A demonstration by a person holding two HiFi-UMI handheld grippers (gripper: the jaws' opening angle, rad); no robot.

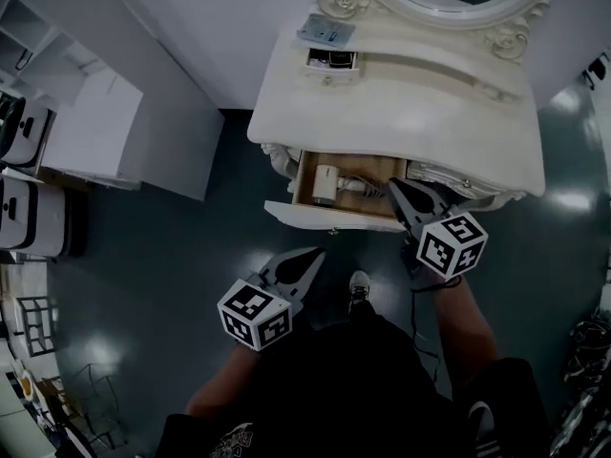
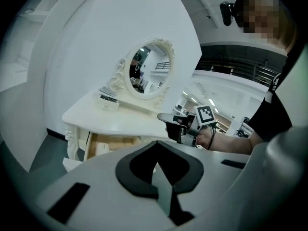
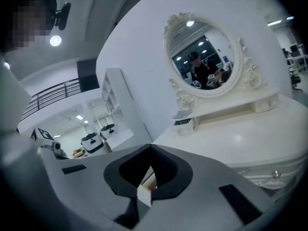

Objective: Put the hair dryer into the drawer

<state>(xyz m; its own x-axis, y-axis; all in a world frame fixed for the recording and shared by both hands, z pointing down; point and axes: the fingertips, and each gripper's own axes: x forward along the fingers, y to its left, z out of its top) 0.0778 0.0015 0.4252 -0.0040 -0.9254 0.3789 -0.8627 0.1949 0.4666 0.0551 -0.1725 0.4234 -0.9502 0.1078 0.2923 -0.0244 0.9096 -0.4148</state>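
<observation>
Lying inside open drawer (image 1: 323, 217) of dressing table (image 1: 410, 113), white hair dryer (image 1: 327, 183) looked already placed; stowing step judged done. Left gripper (image 1: 313, 256) hovered on person's side of drawer front, jaws pressed together, empty. Right gripper (image 1: 395, 189) hung at drawer's right corner, jaws likewise closed on nothing. Next move, probably: push drawer front squarely inward, nothing caught in gap.

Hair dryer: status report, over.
Left gripper shut, empty. Right gripper shut, empty. Hair dryer lying in the drawer, drawer open. Nothing seen blocking it.
</observation>
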